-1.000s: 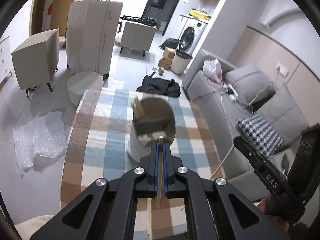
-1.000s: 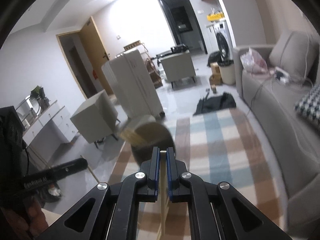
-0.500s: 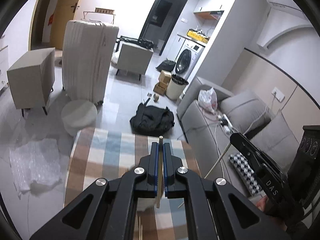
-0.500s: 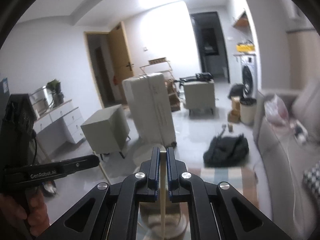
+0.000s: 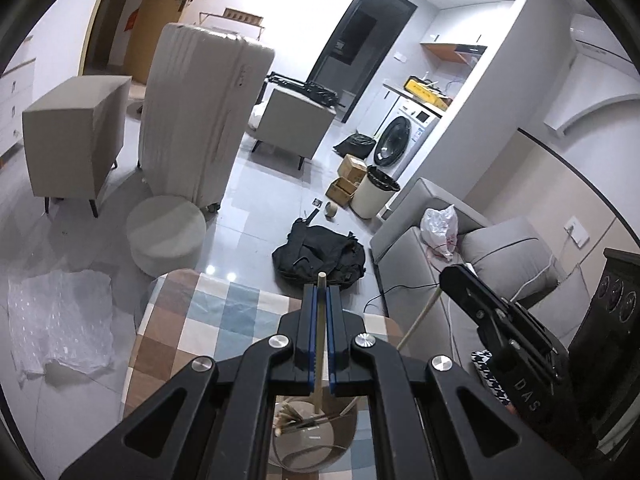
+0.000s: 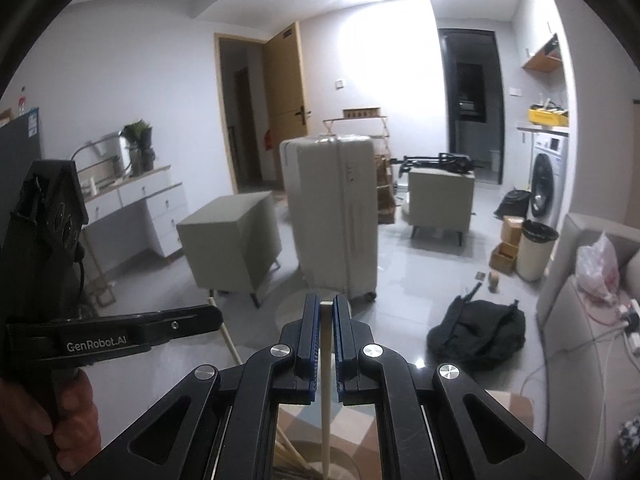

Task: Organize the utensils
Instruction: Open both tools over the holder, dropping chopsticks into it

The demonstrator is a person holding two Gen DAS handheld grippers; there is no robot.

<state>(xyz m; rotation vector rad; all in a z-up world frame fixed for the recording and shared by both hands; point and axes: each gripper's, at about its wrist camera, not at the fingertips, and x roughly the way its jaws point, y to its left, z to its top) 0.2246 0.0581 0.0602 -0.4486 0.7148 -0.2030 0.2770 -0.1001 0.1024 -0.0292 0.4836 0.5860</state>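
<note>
In the left wrist view my left gripper (image 5: 321,289) is shut on a thin wooden chopstick (image 5: 319,360). Its lower end hangs over a round holder (image 5: 316,446) that has several sticks in it. My right gripper (image 5: 486,308) comes in from the right, gripping its own chopstick (image 5: 420,318). In the right wrist view my right gripper (image 6: 326,301) is shut on a pale chopstick (image 6: 327,380), upright over the holder (image 6: 344,470). The left gripper (image 6: 168,326) shows at the left with its stick (image 6: 230,342).
The holder stands on a table with a checked cloth (image 5: 216,312). Beyond the table's far edge are a round stool (image 5: 166,234), a white suitcase (image 5: 200,120), a black bag (image 5: 320,254) and bubble wrap (image 5: 60,320). A grey sofa (image 5: 500,252) runs along the right.
Both grippers have lifted and tipped upward, each still gripping its chopstick. The holder has slid from mid-view to below the jaws, and more of the room shows.
</note>
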